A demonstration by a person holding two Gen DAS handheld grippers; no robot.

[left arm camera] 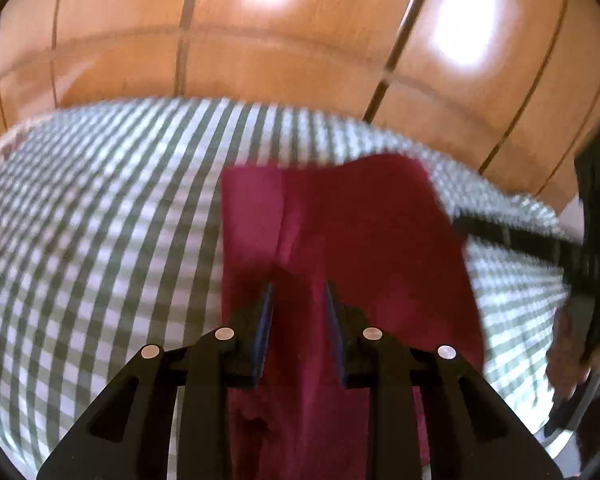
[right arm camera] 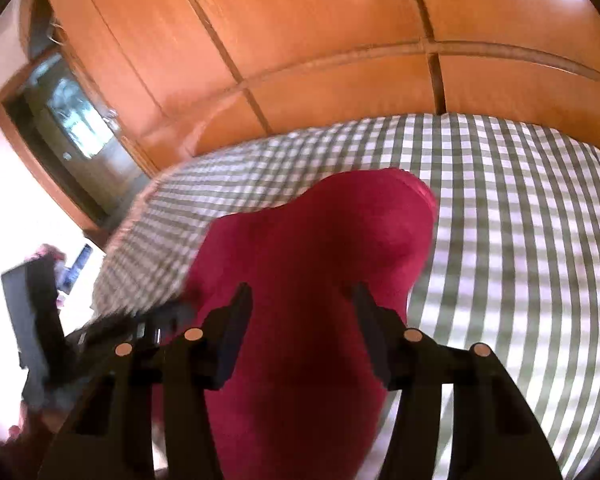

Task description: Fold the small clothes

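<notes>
A dark red garment lies lengthwise on the checked bed cover; in the right wrist view the garment bulges up in a rounded mound. My left gripper hovers over its middle seam, its fingers a narrow gap apart with red cloth showing between them and no pad pressing on it. My right gripper stands open and wide over the same garment, cloth behind its fingers. Each gripper shows as a dark blur in the other's view: the right gripper at the right edge, the left gripper at the left edge.
The green and white checked bed cover fills the lower half of both views, and its far edge meets a wall of orange wooden wardrobe doors. A dark framed opening is at the far left.
</notes>
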